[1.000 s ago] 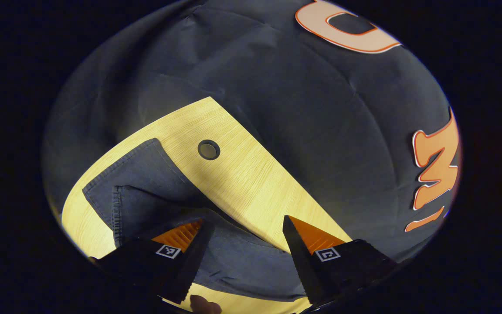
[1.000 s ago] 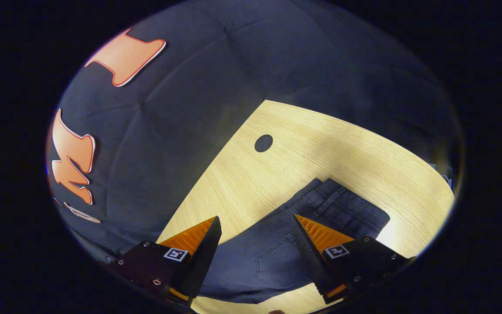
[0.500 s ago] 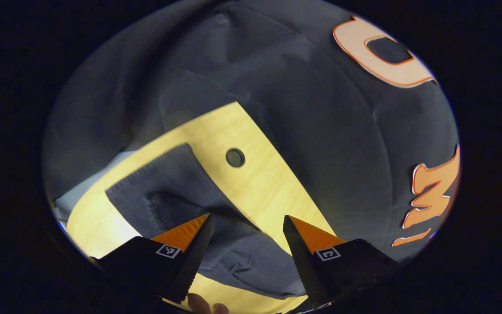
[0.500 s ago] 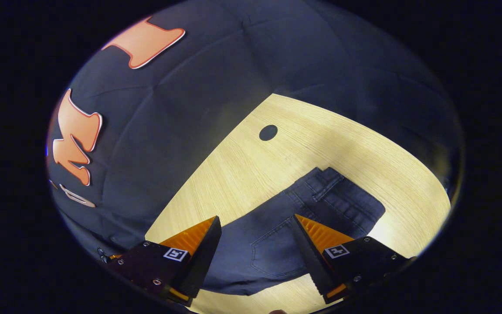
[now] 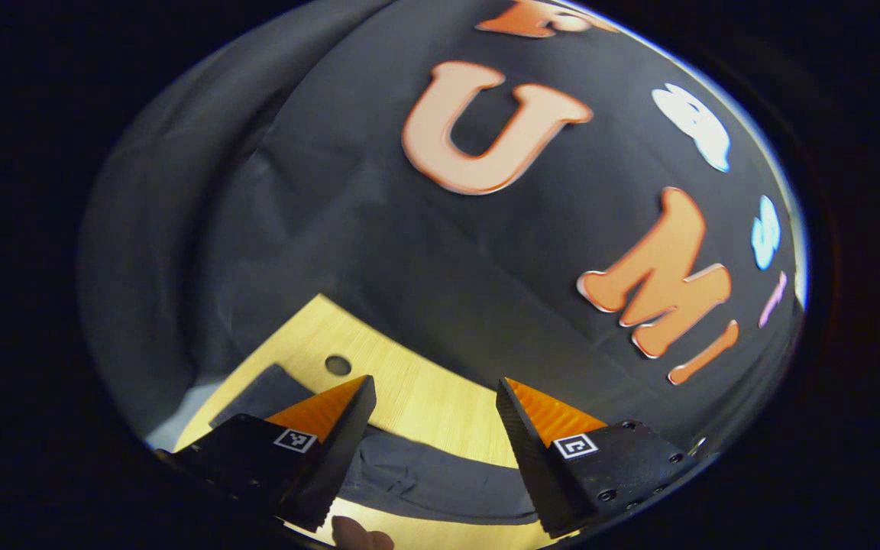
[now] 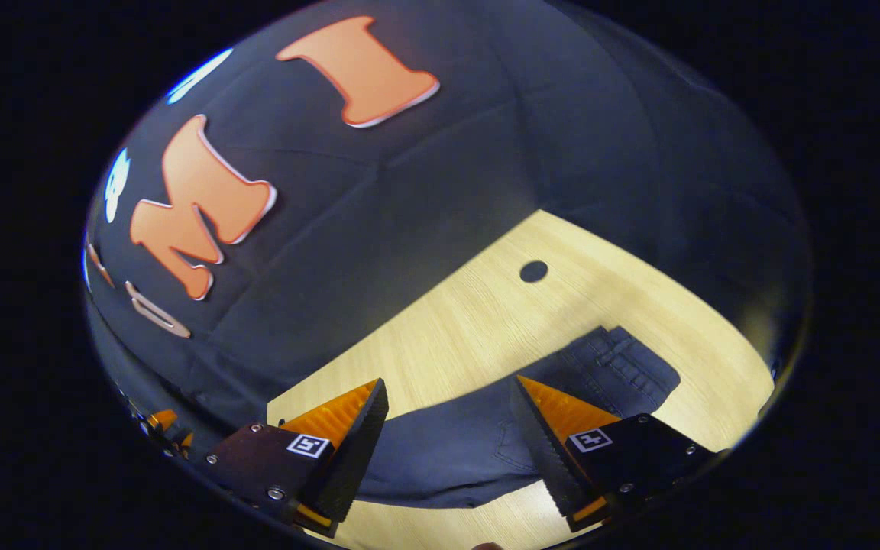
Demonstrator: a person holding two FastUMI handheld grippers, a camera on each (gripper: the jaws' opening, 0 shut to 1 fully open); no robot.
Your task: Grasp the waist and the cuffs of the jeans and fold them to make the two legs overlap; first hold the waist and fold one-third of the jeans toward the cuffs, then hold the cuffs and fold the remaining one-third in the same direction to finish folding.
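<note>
Both views tilted upward, jeans (image 5: 440, 477) lower.

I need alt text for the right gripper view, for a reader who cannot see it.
The open right hand-held gripper hangs above dark jeans lying on a light wooden table, touching nothing. The waistband lies to the right.

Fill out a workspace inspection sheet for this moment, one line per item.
Surface: wooden table, a round hole in it.
Job's things: jeans lie flat on the table; waist in the right gripper view, cuffs in the left gripper view.
Clutter: nothing seen.
Grippers: left gripper open above the jeans, holding nothing; right gripper open above the jeans, holding nothing.
Cables: nothing seen.
Surroundings: black cloth wall behind the table; a fingertip at the lower edge of the left gripper view.
</note>
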